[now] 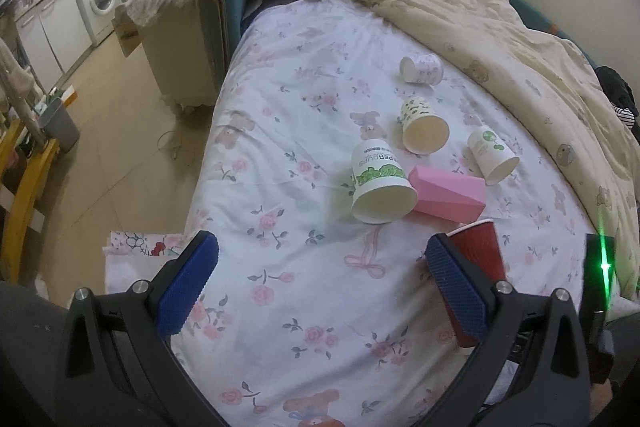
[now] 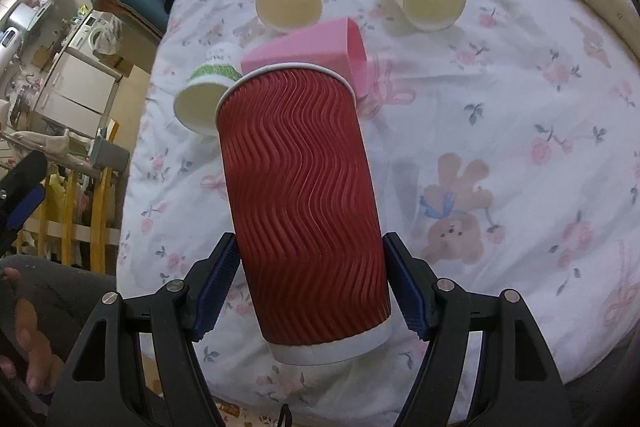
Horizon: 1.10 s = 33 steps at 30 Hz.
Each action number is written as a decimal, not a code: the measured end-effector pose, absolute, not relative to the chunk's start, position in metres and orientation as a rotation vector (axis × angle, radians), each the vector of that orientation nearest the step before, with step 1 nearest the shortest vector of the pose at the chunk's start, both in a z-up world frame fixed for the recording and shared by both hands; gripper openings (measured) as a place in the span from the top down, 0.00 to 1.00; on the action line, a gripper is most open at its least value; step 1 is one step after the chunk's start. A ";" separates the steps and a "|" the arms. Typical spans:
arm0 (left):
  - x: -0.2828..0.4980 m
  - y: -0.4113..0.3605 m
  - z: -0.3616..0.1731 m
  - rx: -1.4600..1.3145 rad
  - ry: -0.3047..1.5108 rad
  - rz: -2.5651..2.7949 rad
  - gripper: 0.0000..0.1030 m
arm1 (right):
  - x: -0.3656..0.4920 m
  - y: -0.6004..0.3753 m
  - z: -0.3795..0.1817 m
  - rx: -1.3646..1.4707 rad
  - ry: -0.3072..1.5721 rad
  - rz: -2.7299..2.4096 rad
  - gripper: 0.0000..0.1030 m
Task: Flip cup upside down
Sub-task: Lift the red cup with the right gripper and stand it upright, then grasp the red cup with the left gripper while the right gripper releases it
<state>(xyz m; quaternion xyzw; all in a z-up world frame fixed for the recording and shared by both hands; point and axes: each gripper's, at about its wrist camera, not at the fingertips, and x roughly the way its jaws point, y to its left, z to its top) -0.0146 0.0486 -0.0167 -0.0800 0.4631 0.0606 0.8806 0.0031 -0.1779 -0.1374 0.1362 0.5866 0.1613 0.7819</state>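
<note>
Red ripple-wall paper cup clamped near base between blue pads of right tool, held above floral-sheeted bed. Long axis pointed away from camera, slightly tilted left; white rim far, white base near. Left tool spread apart, nothing held. Four white paper cups lying on sides around pink foam block.

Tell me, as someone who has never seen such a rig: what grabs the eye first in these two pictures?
The red ribbed paper cup fills the right wrist view, clamped between the right gripper with its white base nearest the camera. Behind it on the floral bedsheet lie four pale paper cups on their sides around a pink foam block. The left gripper hangs open and empty above the sheet.
</note>
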 end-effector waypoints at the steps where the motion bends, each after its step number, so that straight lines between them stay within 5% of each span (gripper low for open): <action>1: -0.014 0.048 -0.017 -0.165 0.966 0.126 0.00 | 0.005 -0.177 -0.143 0.306 1.280 0.342 0.28; 16: -0.007 0.035 -0.024 -0.160 0.985 0.102 0.00 | 0.008 -0.178 -0.161 0.370 1.337 0.338 0.26; 33: -0.015 0.040 -0.017 -0.189 0.947 0.095 0.00 | -0.007 -0.211 -0.084 0.357 1.171 0.356 0.05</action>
